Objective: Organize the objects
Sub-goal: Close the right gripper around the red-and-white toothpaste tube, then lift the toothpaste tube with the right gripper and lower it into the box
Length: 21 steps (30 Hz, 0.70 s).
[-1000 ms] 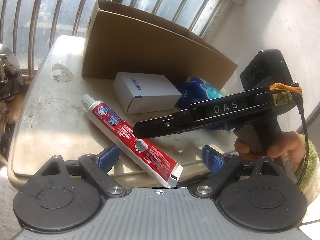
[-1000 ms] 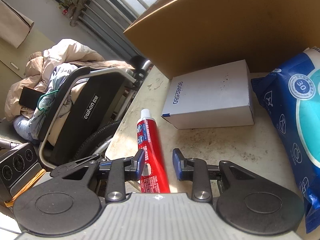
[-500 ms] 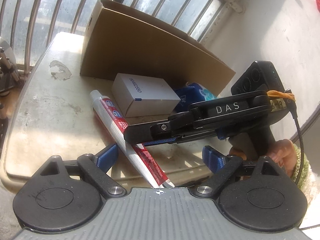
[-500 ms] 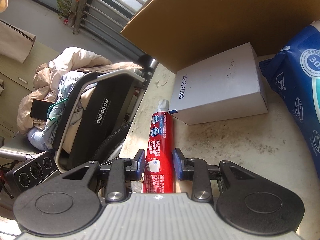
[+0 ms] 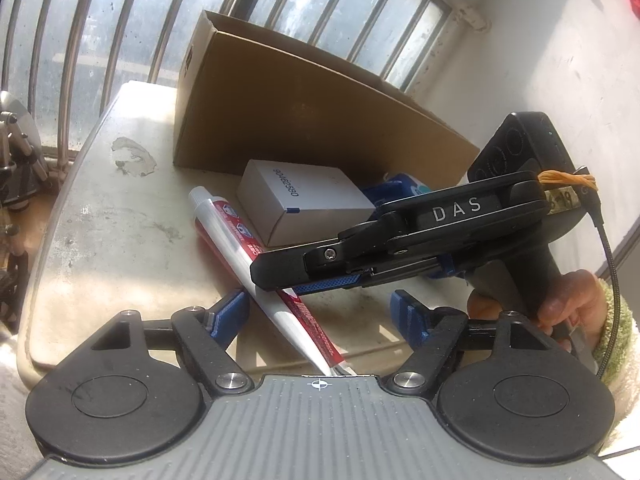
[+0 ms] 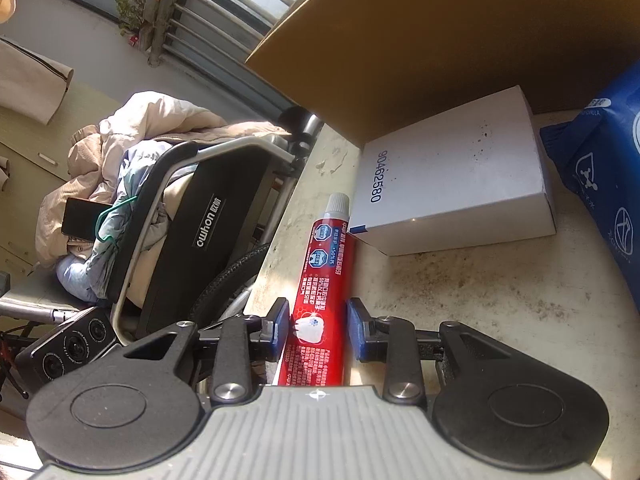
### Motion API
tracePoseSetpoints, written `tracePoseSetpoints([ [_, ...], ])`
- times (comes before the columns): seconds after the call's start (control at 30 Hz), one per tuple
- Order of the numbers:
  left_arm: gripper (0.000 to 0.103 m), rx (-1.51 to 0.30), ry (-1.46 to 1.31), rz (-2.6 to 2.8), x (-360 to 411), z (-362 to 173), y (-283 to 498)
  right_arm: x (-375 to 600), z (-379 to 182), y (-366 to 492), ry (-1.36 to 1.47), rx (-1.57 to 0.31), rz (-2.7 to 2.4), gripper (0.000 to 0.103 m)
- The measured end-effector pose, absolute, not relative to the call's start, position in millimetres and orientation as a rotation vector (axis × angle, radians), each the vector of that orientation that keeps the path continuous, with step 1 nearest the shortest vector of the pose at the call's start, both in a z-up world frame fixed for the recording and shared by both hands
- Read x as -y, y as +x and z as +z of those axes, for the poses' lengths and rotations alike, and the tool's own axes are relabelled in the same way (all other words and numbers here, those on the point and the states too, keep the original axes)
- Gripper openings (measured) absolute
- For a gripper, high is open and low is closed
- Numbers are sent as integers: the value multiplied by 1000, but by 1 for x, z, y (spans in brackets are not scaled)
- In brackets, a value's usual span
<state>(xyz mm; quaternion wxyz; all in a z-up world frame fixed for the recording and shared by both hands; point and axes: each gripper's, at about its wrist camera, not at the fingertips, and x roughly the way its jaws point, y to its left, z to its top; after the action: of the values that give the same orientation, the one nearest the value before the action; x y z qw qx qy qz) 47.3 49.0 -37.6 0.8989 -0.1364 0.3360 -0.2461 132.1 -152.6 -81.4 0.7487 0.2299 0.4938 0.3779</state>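
Near the desk's (image 5: 100, 216) front edge, right gripper (image 6: 318, 330) clenches the toothpaste (image 6: 324, 280); left gripper's (image 5: 320, 316) closing fingers could knock it loose.

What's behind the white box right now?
The open cardboard box stands just behind the white box, with the blue wipes pack beside it. The cardboard box's contents are hidden by its wall.

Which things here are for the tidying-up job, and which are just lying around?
For the job:
- toothpaste tube, clamped in the right gripper
- white box
- blue wipes pack
- cardboard box
- left gripper, closing with the tube's tail between its jaws

Just lying about:
- wheelchair
- coats
- phone
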Motion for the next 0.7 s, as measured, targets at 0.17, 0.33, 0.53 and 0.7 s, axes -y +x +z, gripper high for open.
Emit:
tracePoseSetpoints([
  [0.17,66,-677,-223,-474,-45,-37,45,147,-78,133,461,-1068,811,36],
  [0.33,52,-674,-216,-481,-46,-38,44,152,-78,132,459,-1080,813,37],
  [0.53,51,-678,-198,-489,-42,-39,47,160,-82,129,510,-1097,834,37],
  [0.7,52,-685,-171,-484,-36,-38,51,160,-80,126,500,-1093,855,37],
])
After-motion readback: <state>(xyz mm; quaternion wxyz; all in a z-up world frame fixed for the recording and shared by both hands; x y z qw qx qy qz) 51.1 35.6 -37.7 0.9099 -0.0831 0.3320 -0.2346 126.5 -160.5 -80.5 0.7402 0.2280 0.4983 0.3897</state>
